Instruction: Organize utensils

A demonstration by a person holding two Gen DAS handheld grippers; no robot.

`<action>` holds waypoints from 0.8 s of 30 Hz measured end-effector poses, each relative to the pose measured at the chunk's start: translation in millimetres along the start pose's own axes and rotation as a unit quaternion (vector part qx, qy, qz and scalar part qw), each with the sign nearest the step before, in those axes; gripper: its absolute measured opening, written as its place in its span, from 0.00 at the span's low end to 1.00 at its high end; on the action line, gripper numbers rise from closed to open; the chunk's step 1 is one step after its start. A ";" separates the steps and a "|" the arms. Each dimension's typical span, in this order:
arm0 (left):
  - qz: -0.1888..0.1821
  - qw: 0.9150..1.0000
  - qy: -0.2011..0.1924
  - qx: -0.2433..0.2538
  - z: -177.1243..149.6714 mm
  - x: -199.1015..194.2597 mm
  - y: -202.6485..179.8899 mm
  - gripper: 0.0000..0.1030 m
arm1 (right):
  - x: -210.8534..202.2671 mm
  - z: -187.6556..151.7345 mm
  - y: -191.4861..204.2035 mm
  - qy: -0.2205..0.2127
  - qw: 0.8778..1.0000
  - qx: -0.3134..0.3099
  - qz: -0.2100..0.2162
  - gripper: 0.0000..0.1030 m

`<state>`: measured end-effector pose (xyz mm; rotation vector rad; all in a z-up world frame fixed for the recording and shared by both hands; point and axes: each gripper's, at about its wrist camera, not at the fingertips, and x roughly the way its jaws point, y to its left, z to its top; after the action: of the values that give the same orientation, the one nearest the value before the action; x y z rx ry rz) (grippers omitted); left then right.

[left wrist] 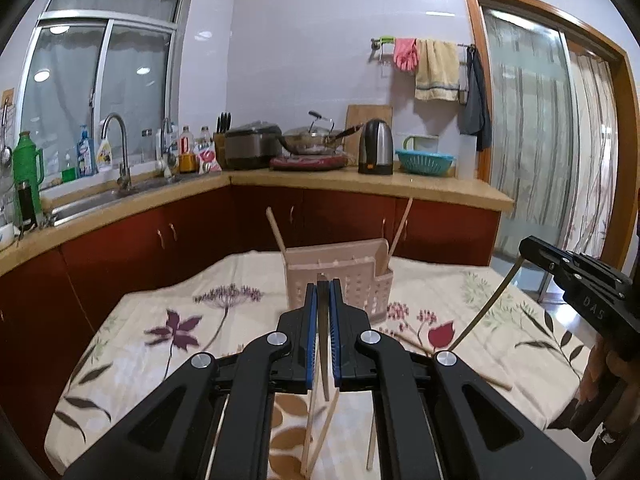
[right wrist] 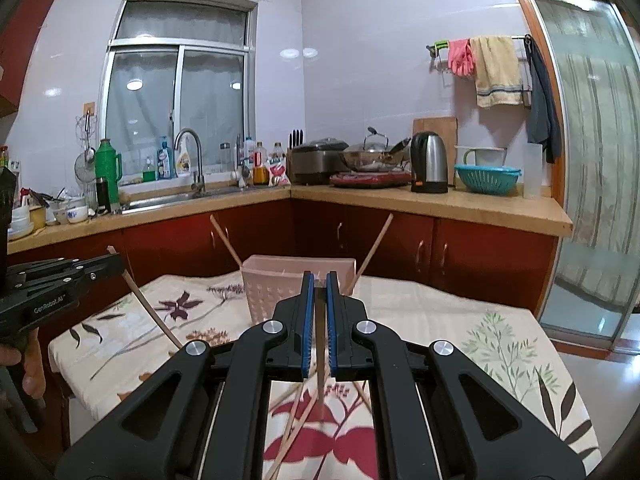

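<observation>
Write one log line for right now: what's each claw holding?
left gripper: shut on chopstick | right gripper: shut on chopstick | pink holder: two chopsticks inside | tablecloth: loose chopsticks left

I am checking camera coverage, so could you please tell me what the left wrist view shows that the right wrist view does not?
Only the left wrist view shows the right gripper from the side, shut on a chopstick that hangs toward the cloth.

Only the right wrist view shows the left gripper from the side with its chopstick, and the stacked bowls beside the sink.

Both show the pink holder with two chopsticks standing in it, loose chopsticks on the flowered cloth, and the kettle.
</observation>
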<state>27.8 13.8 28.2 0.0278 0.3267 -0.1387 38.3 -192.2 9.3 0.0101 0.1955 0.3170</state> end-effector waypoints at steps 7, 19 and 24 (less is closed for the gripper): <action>-0.004 0.999 -0.044 0.004 34.8 11.5 3.8 0.06 | 14.5 41.2 -12.6 -0.051 0.999 0.009 0.012 0.06; 0.012 0.992 -0.123 0.024 92.2 46.0 9.9 0.06 | 72.8 98.6 -27.9 -0.136 0.991 -0.005 0.013 0.06; 0.020 0.993 -0.115 0.029 89.4 81.7 12.3 0.06 | 113.9 89.1 -29.0 -0.121 0.993 -0.001 0.015 0.06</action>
<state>134.5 10.8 86.6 0.0745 0.0919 -0.1100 170.4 -182.5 74.0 0.0488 -0.0450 0.3439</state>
